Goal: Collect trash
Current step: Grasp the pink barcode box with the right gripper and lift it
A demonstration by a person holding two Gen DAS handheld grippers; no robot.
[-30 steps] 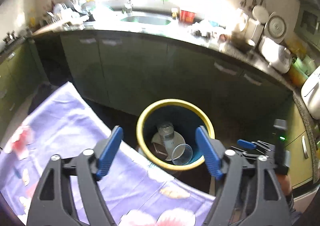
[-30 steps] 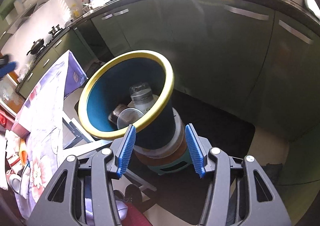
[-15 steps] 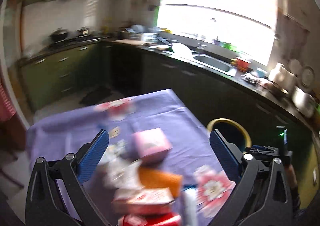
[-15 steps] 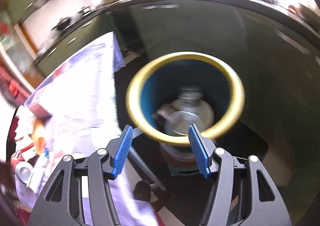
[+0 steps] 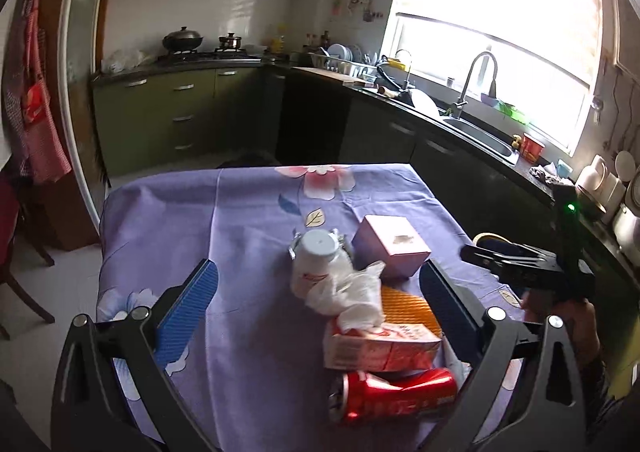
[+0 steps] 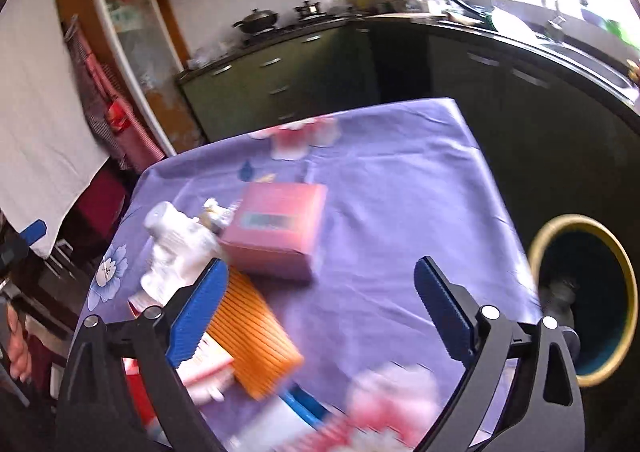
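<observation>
Trash lies on a purple flowered tablecloth [image 5: 240, 220]: a red soda can [image 5: 392, 398], a red and white carton [image 5: 380, 344], an orange ribbed pack [image 5: 404, 306], a crumpled white plastic bag [image 5: 348, 292], a white bottle [image 5: 318, 258] and a pink box [image 5: 390, 248]. My left gripper [image 5: 318, 306] is open and empty, above this pile. My right gripper [image 6: 322, 308] is open and empty over the cloth, right of the pink box [image 6: 276, 228] and orange pack [image 6: 250, 336]. The yellow-rimmed blue bin [image 6: 588, 300] stands off the table's right edge.
Green kitchen cabinets and a dark counter with a sink [image 5: 476, 136] run behind the table. A stove with pots [image 5: 184, 40] is at the back left. A chair [image 5: 16, 252] stands at the left. The right gripper's body [image 5: 532, 264] shows in the left wrist view.
Both grippers have swung away from the bin to the table. The left now looks down on the trash pile; both have opened wider.
</observation>
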